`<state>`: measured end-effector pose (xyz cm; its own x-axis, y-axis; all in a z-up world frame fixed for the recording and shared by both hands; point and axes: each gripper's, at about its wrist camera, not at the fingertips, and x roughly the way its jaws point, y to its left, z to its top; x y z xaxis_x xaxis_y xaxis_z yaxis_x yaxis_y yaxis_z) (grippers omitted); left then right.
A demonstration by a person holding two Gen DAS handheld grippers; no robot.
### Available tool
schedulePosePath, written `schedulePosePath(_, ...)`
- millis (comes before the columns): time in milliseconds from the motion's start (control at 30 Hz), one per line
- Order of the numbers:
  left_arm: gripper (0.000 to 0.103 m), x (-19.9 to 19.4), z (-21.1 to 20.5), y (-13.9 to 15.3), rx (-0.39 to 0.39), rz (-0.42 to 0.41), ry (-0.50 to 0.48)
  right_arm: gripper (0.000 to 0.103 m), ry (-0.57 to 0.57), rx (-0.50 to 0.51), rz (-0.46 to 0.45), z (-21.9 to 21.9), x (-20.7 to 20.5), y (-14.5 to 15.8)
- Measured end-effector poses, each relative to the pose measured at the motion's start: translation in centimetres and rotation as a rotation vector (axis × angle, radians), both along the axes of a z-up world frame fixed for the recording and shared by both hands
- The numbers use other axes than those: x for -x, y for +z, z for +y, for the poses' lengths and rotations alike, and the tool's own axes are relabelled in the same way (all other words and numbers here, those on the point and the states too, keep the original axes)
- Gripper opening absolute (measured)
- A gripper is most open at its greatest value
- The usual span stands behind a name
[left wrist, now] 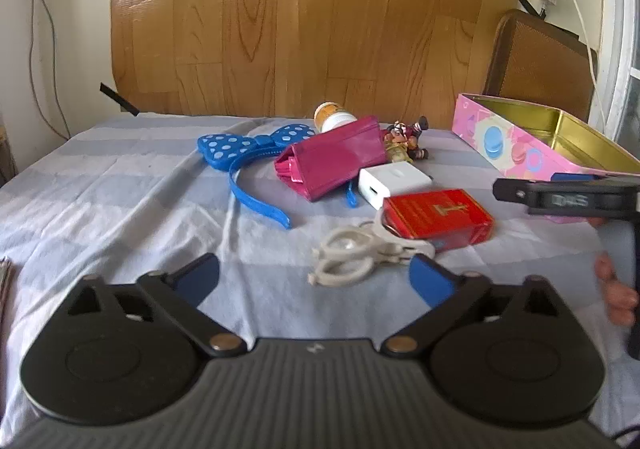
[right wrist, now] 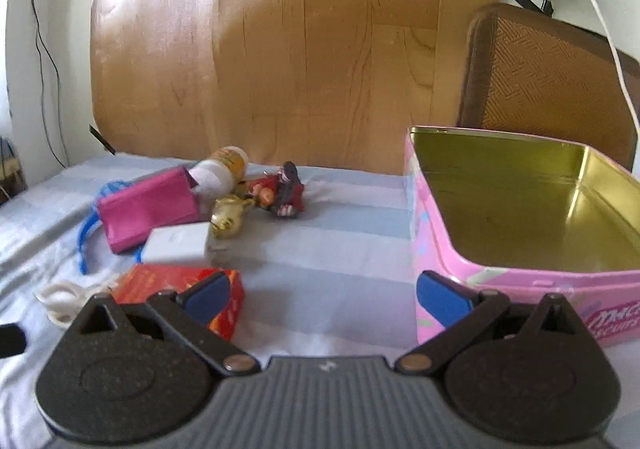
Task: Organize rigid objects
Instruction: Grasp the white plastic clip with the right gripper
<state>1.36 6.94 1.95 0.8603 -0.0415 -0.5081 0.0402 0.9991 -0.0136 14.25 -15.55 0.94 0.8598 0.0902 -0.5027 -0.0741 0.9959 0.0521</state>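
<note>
1. While the left gripper (left wrist: pixel 314 281) is hovering wide open and empty, white scissors (left wrist: pixel 352 255) are lying against the red box (left wrist: pixel 438 218)
2. Right gripper (right wrist: pixel 322 295) is gaping empty left of the pink tin (right wrist: pixel 520 269)

Hand-held gripper (left wrist: pixel 314 279) — black linkages, blue pads (left wrist: pixel 430 281), ribbed grey body.
</note>
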Motion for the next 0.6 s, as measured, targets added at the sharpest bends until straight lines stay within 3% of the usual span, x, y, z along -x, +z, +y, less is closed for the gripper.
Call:
schedulePosePath(67, 0.097, -0.5, 0.3, -0.1, 0.004, 0.001, -0.022, 0.103, 0.085, -0.024, 0.002, 0.5, 1.0, 0.2)
schedulePosePath(200, 0.094, -1.0, 0.9, 0.0, 0.001, -0.021, -0.063, 0.1, 0.268, 0.022, -0.002, 3.5, 3.4, 0.0)
schedulePosePath(267, 0.089, -1.2, 1.0, 0.0, -0.012, -0.029, -0.079, 0.088, 0.322, 0.093, -0.02, 5.1, 4.1, -0.2)
schedulePosePath(300, 0.087, -1.4, 1.2, 0.0, -0.013, -0.027, -0.088, 0.076, 0.336, 0.127, -0.019, 5.8, 4.3, -0.4)
schedulePosePath(333, 0.083, -1.5, 1.2, 0.0, -0.01, -0.023, -0.099, 0.065, 0.35, 0.136, -0.009, 6.2, 4.2, -0.5)
schedulePosePath(433, 0.071, -2.1, 1.4, -0.1, 0.002, -0.002, -0.142, 0.051, 0.396, 0.085, 0.05, 6.8, 3.1, -0.6)
schedulePosePath(533, 0.069, -2.7, 1.2, -0.5, -0.003, 0.017, -0.173, 0.05, 0.436, 0.084, 0.074, 7.5, 2.5, -0.9)
schedulePosePath(600, 0.059, -3.0, 0.9, -0.9, 0.003, 0.029, -0.197, 0.049, 0.444, 0.084, 0.087, 7.9, 1.9, -1.1)
